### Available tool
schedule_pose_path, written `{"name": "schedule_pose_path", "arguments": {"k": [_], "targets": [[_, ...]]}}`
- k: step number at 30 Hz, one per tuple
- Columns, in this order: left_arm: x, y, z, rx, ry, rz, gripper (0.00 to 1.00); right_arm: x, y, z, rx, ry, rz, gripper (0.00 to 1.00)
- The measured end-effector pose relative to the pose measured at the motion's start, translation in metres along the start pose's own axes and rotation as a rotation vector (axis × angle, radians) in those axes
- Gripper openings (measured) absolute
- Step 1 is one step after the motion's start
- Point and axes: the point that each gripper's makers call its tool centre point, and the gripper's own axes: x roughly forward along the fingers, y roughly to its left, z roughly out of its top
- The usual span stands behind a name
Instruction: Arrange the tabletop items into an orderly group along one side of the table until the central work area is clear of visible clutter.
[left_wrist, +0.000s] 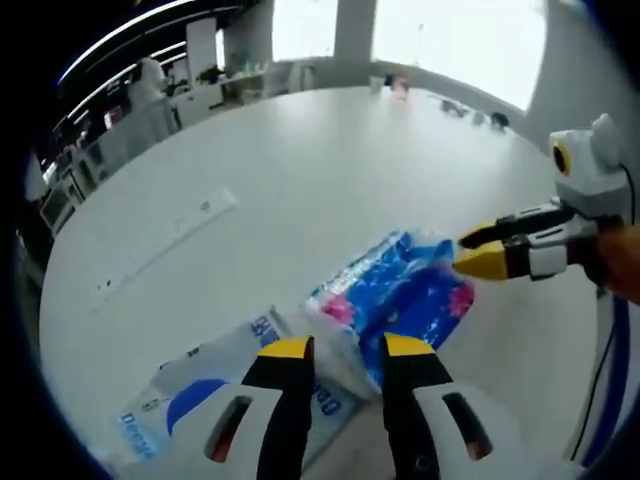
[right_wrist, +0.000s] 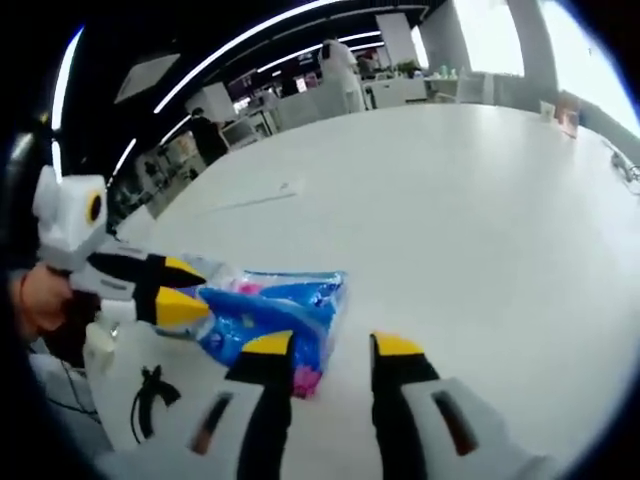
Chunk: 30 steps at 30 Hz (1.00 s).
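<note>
**Both grippers close on the blue pack**

The blue pack (left_wrist: 400, 290) lies on the white surface (left_wrist: 300, 150), just ahead of the left gripper (left_wrist: 345, 350) and slightly to its right. The left fingers (left_wrist: 285, 350) stand apart, holding nothing. The right gripper (right_wrist: 330, 348) is also parted and empty, with the pack just ahead-left. The pack's long axis runs diagonally, away and rightward from the left gripper. A white-and-blue bag (left_wrist: 220, 370) lies beside it. The two grippers look about equally near.
</note>
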Motion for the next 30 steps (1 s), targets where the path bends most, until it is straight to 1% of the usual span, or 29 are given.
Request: {"name": "schedule_pose_path", "arguments": {"k": [1, 6, 7, 9, 12, 14, 16, 17, 19, 20, 22, 23, 24, 26, 27, 30], "targets": [[-0.001, 0.000, 0.001, -0.001, -0.004, -0.001, 0.27, -0.001, 0.000, 0.002, -0.001, -0.009, 0.000, 0.31], [-0.008, 0.003, 0.007, 0.002, -0.031, -0.004, 0.33, -0.006, 0.002, 0.010, 0.000, -0.036, -0.003, 0.38], [-0.010, 0.004, 0.009, 0.001, -0.037, -0.003, 0.35, -0.008, 0.003, 0.014, -0.002, -0.056, 0.003, 0.40], [-0.014, 0.007, 0.011, 0.002, -0.054, 0.002, 0.37, -0.011, 0.005, 0.016, -0.004, -0.061, 0.000, 0.43], [-0.019, 0.008, 0.014, -0.002, -0.068, 0.002, 0.39, -0.015, 0.008, 0.025, -0.008, -0.100, 0.002, 0.49], [-0.023, 0.010, 0.018, 0.000, -0.094, -0.001, 0.41, -0.018, 0.010, 0.030, -0.009, -0.117, 0.005, 0.52], [-0.026, 0.011, 0.020, -0.004, -0.102, -0.003, 0.44, -0.023, 0.016, 0.036, -0.013, -0.140, 0.012, 0.54], [-0.028, 0.011, 0.022, 0.001, -0.112, -0.004, 0.45, -0.023, 0.016, 0.036, -0.014, -0.138, 0.012, 0.55], [-0.034, 0.013, 0.025, 0.005, -0.126, -0.003, 0.49, -0.024, 0.022, 0.044, -0.021, -0.167, 0.027, 0.57], [-0.037, 0.014, 0.028, 0.007, -0.143, -0.001, 0.50, -0.026, 0.024, 0.045, -0.022, -0.170, 0.028, 0.57], [-0.043, 0.014, 0.031, 0.003, -0.155, -0.008, 0.54, -0.029, 0.030, 0.048, -0.027, -0.176, 0.034, 0.59], [-0.046, 0.015, 0.035, 0.005, -0.178, -0.006, 0.57, -0.031, 0.032, 0.052, -0.027, -0.193, 0.045, 0.60], [-0.050, 0.016, 0.037, 0.008, -0.188, -0.003, 0.59, -0.032, 0.033, 0.055, -0.030, -0.203, 0.048, 0.61], [-0.057, 0.017, 0.041, 0.000, -0.200, -0.008, 0.61, -0.035, 0.037, 0.057, -0.036, -0.202, 0.053, 0.62], [-0.062, 0.018, 0.045, 0.003, -0.224, -0.006, 0.63, -0.038, 0.041, 0.061, -0.037, -0.224, 0.064, 0.62], [-0.073, 0.019, 0.050, 0.003, -0.246, -0.011, 0.66, -0.043, 0.049, 0.066, -0.043, -0.232, 0.072, 0.64]]}}
